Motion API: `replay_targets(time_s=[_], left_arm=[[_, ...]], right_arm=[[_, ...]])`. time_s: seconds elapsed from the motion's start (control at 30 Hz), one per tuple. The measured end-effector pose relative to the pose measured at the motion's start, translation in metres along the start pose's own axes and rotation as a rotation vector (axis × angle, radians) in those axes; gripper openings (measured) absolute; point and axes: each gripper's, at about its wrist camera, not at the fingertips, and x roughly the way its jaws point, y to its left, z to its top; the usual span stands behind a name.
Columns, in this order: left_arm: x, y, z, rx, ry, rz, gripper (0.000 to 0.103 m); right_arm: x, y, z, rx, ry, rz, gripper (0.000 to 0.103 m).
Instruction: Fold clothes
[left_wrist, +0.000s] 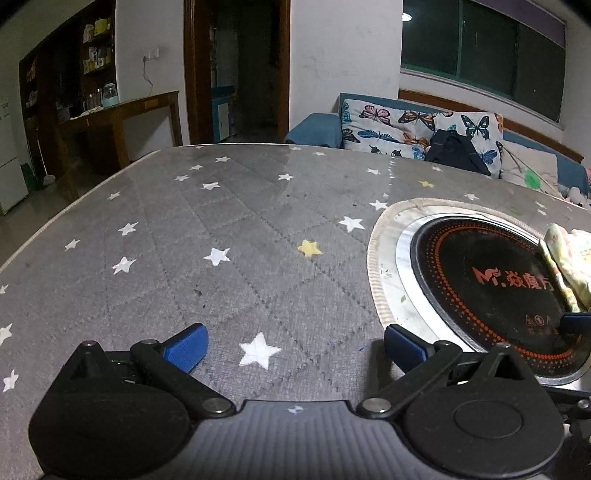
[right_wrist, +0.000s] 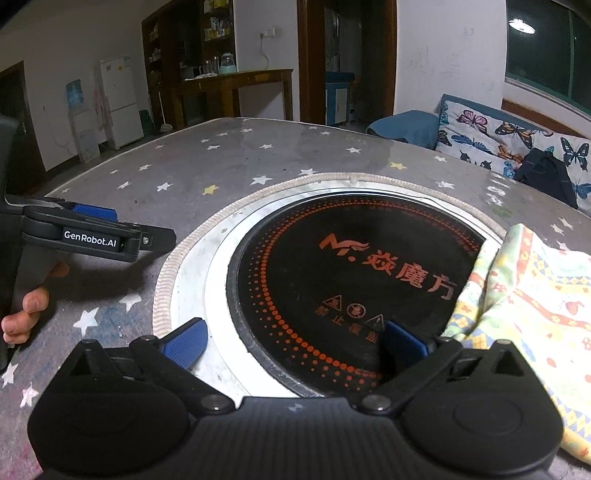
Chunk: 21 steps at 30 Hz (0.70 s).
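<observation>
On the starred grey table (right_wrist: 229, 158), a patterned cloth (right_wrist: 532, 295) lies at the right, its edge draped over the round black hob (right_wrist: 332, 280). The left gripper (left_wrist: 295, 347) hangs spread wide over bare tabletop, gripping nothing. The right gripper (right_wrist: 295, 343) is likewise splayed above the hob, just beside the cloth.

Patterned garment (right_wrist: 524, 306) cut off by right edge; cooktop (left_wrist: 491, 288) partly hidden under it.
</observation>
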Motion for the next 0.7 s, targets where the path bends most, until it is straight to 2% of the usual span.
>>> replay_targets(time_s=[0.7], left_arm=[[-0.0001,0.0031,-0.0008,0.005,0.002,0.003,0.103]], right_arm=[[0.0029,0.0016,0.0009,-0.005,-0.002,-0.006,0.103]])
